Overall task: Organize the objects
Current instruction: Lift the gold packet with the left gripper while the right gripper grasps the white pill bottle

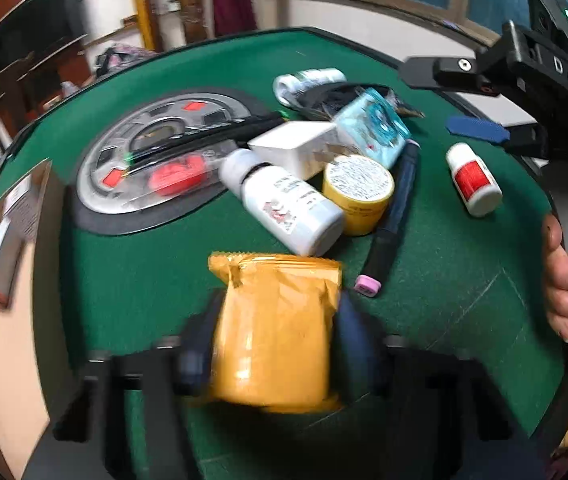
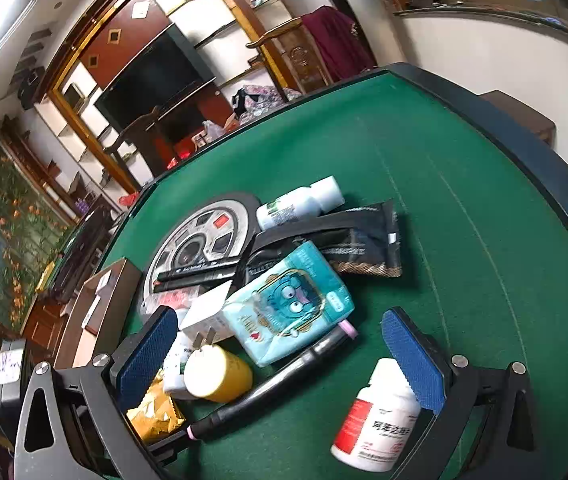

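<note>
We squeeze a crinkly yellow foil packet point(image 1: 275, 320) in our left gripper point(image 1: 277, 364), near the green felt table's point(image 1: 444, 280) front edge. Our right gripper point(image 2: 284, 364) gapes wide, holding nothing. The mixed pile point(image 1: 324, 160) mid-table looks unsorted, so most work remains.

My left gripper point(image 1: 277, 336) squeezes the yellow packet point(image 1: 277, 320); just ahead lie a white bottle point(image 1: 284, 200) and a yellow jar point(image 1: 358, 196).

place: home living room; television point(image 2: 151, 76); wall shelves point(image 2: 219, 36); mahjong table point(image 2: 464, 184)
</note>
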A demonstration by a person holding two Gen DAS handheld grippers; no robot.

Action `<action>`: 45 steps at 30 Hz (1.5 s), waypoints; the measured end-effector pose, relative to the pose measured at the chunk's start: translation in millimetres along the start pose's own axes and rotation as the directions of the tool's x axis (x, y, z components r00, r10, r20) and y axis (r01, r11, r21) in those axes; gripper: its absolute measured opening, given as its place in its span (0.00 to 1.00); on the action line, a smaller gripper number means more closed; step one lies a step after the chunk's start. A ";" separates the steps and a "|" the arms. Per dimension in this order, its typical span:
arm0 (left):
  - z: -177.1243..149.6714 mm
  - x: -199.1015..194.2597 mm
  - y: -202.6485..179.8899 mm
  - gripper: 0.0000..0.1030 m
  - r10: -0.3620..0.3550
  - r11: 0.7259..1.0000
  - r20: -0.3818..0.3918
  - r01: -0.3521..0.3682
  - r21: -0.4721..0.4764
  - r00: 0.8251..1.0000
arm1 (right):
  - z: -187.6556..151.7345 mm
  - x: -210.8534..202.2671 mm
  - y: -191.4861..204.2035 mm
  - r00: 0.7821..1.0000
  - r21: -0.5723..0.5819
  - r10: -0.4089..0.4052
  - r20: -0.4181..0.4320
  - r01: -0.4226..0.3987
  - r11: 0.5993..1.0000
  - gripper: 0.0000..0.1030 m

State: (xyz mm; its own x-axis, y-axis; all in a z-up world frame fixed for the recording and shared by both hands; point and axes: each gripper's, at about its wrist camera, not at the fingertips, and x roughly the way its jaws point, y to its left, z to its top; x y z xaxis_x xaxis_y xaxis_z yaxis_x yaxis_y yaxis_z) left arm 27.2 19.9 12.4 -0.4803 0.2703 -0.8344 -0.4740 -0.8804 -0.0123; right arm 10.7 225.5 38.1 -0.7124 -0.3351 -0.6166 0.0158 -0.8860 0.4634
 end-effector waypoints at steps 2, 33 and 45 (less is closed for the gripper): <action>-4.5 -8.7 3.7 0.42 -0.046 0.997 0.018 0.047 -0.063 0.999 | 2.3 -2.4 -4.5 1.000 0.018 -0.002 0.013 0.002 1.000 1.00; -74.6 -117.2 89.2 0.43 0.026 0.917 0.254 0.078 -0.390 0.967 | -33.8 -4.1 -13.0 0.903 -0.162 -0.417 -0.106 0.398 0.903 0.36; -83.5 -140.8 140.3 0.43 0.127 0.895 0.219 -0.017 -0.445 0.967 | -34.1 -25.9 57.2 0.973 -0.091 0.135 -0.185 -0.154 0.984 0.36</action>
State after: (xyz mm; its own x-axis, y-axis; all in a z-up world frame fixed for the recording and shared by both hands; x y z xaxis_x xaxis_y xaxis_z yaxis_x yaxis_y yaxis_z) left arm 90.0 -174.2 82.1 -0.6868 0.2350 -0.6878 -0.0878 -0.9662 -0.2425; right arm 54.0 172.6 58.9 -0.5615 -0.5054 -0.6552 0.1887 -0.8492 0.4933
